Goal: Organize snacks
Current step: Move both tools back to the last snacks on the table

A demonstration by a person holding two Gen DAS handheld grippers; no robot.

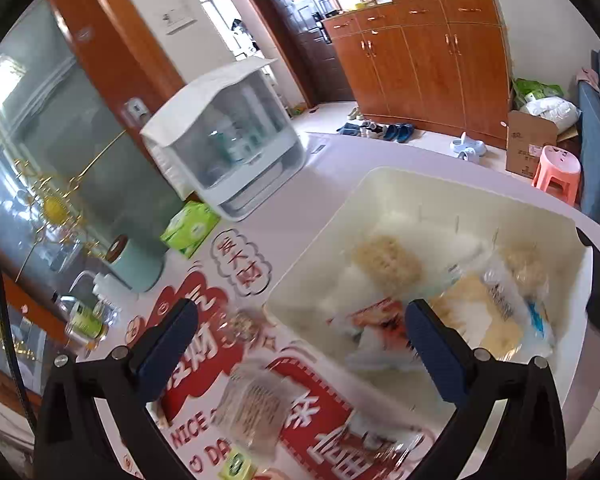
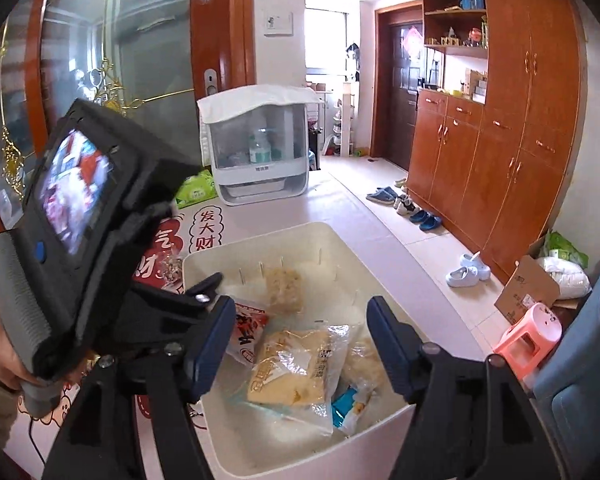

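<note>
A cream plastic bin [image 1: 312, 252] [image 2: 204, 264] stands on the table and holds several snack packs: a red-printed pack [image 1: 376, 316] [image 2: 248, 332], a yellow cake pack [image 2: 296, 364] [image 1: 476, 312], and a pale biscuit pack [image 1: 388, 264] [image 2: 284, 288]. My left gripper [image 1: 300, 340] is open and empty over the bin's left rim; a clear biscuit pack [image 1: 256, 404] lies on the table below it. My right gripper [image 2: 300, 344] is open and empty above the bin. The left gripper's body [image 2: 80, 232] fills the left of the right wrist view.
A white covered rack [image 1: 228, 136] [image 2: 260, 144], a green tissue pack [image 1: 190, 228] [image 2: 196, 190], a mint canister [image 1: 136, 268] and bottles [image 1: 84, 316] stand on the table. A small green item [image 1: 236, 466] lies at the front. A pink stool [image 2: 528, 336] and cardboard box [image 2: 528, 288] stand on the floor.
</note>
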